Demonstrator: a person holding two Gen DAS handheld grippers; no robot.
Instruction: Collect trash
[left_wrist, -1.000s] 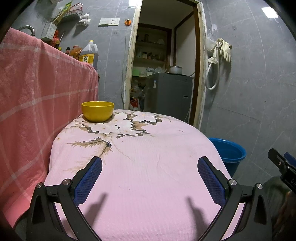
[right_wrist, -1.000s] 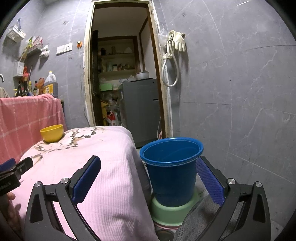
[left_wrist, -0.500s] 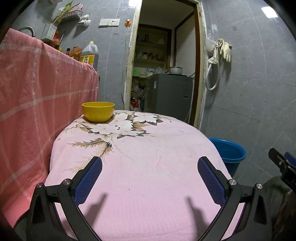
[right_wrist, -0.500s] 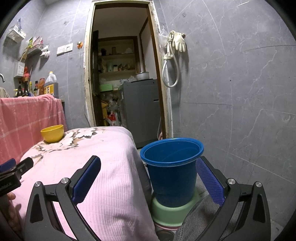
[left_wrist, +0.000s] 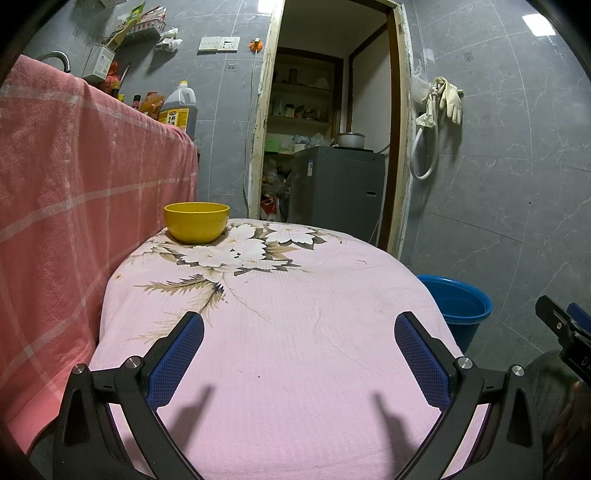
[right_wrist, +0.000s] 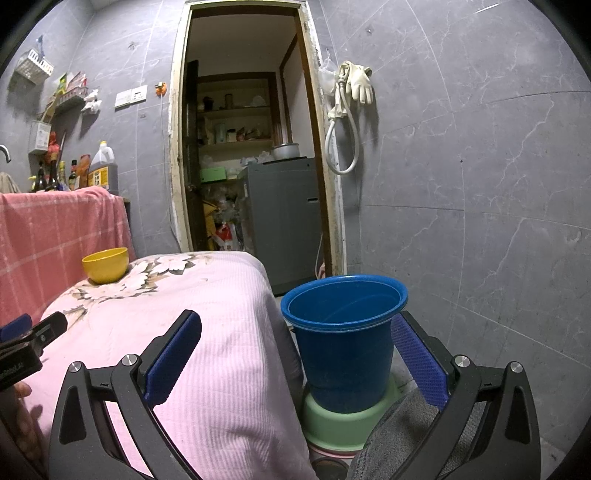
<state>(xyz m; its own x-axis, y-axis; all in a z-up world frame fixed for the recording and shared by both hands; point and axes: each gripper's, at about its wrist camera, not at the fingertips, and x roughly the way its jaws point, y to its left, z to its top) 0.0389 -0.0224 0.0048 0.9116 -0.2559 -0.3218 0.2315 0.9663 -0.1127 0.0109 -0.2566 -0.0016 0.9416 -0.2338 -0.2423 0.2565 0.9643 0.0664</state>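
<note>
My left gripper (left_wrist: 299, 332) is open and empty, held low over the near part of the pink flowered tablecloth (left_wrist: 295, 332). My right gripper (right_wrist: 295, 332) is open and empty, held off the table's right edge in front of a blue bucket (right_wrist: 345, 347). The bucket stands on a green basin (right_wrist: 343, 424) on the floor; its rim also shows in the left wrist view (left_wrist: 458, 302). A yellow bowl (left_wrist: 196, 221) stands at the table's far left corner, also in the right wrist view (right_wrist: 105, 264). I see no loose trash on the cloth.
A pink checked towel (left_wrist: 74, 206) hangs along the table's left side, with bottles (left_wrist: 177, 107) behind it. An open doorway (left_wrist: 332, 147) with a grey appliance (left_wrist: 336, 188) lies beyond the table. Rubber gloves and a hose (right_wrist: 351, 110) hang on the grey tiled wall.
</note>
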